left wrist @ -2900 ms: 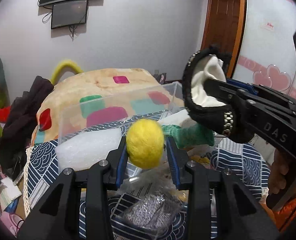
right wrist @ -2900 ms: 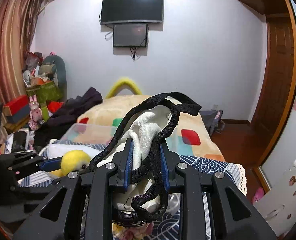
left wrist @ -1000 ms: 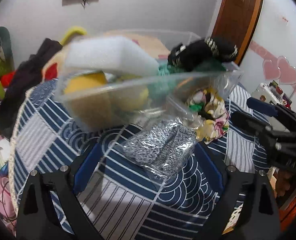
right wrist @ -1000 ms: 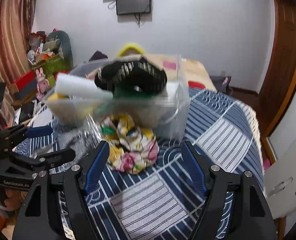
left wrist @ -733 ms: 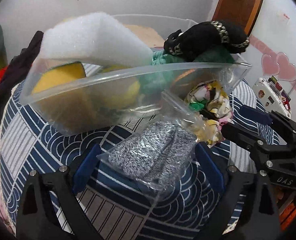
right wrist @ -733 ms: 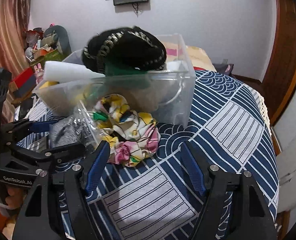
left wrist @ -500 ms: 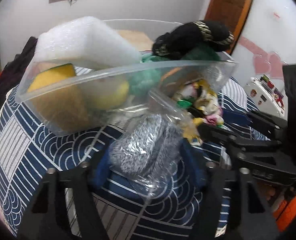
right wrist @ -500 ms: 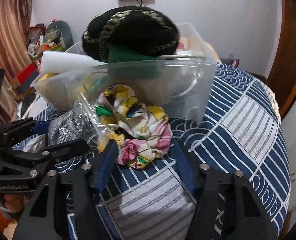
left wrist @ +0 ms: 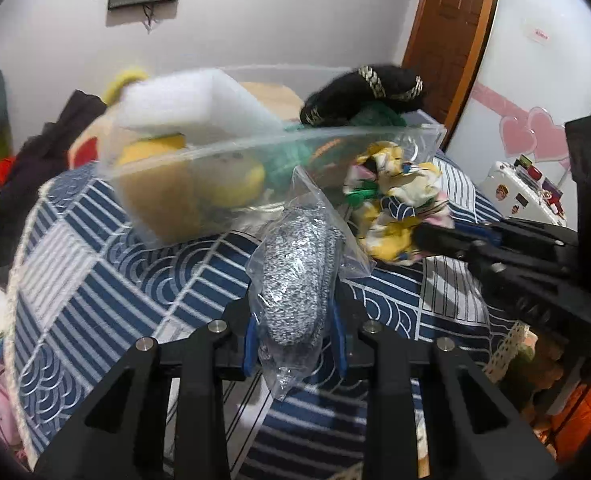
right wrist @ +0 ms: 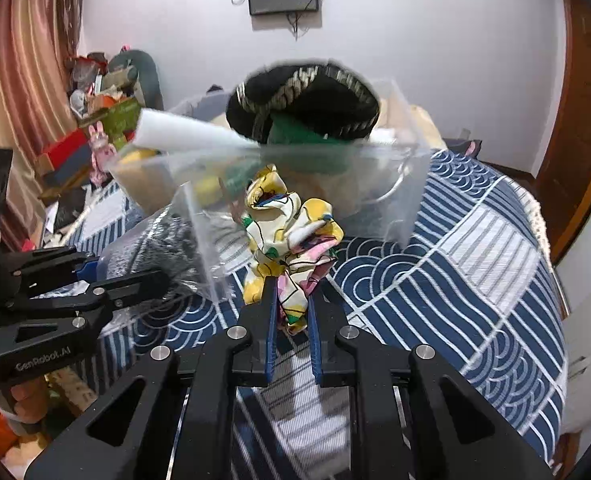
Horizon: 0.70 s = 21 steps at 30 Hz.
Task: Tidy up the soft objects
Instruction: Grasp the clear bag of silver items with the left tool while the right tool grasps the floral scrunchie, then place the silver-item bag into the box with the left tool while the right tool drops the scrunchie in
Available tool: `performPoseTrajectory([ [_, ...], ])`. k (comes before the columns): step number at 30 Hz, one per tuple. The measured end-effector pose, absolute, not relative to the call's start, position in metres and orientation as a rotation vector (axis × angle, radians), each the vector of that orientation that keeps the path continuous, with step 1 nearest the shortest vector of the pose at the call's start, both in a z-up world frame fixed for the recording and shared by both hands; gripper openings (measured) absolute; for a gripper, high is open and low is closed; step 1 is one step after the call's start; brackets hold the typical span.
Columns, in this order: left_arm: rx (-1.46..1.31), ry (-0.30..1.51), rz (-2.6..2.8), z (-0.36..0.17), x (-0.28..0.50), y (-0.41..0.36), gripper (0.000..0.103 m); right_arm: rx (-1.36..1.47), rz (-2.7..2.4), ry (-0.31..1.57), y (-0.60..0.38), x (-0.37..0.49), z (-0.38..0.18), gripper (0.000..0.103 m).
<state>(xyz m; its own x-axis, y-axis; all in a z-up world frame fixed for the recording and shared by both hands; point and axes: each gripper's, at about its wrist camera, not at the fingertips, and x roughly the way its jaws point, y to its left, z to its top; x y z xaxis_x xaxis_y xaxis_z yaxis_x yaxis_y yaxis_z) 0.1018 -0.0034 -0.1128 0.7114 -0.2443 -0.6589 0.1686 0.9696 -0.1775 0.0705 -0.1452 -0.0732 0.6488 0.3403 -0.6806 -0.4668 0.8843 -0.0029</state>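
The left gripper (left wrist: 293, 320) has its fingers closed on a clear plastic bag holding grey knit fabric (left wrist: 295, 276), raised above the blue patterned worktop (left wrist: 95, 264). The right gripper (right wrist: 291, 312) pinches a floral scrunchie (right wrist: 291, 224) between nearly closed fingers. Both sit just in front of the clear storage bin (right wrist: 395, 184), which holds white foam (left wrist: 191, 108), a yellow plush (left wrist: 235, 176) and a black hat (right wrist: 307, 100).
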Motion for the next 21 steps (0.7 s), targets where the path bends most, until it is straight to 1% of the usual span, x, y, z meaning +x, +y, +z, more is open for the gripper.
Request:
performPoseTrajectory([
  [7, -0.094, 0.647, -0.186, -0.083, 0.078, 0.007, 0.029, -0.153, 0.466, 0.641, -0.164, 0.054, -0.047, 0.012],
  [12, -0.084, 0.572, -0.163, -0.058, 0.071, 0.014, 0.029, -0.149, 0.473, 0.565, -0.160, 0.046, -0.027, 0.012],
  [21, -0.072, 0.468, -0.134, -0.019, 0.080, 0.023, 0.029, -0.141, 0.474, 0.447, -0.153, 0.049, 0.006, 0.012],
])
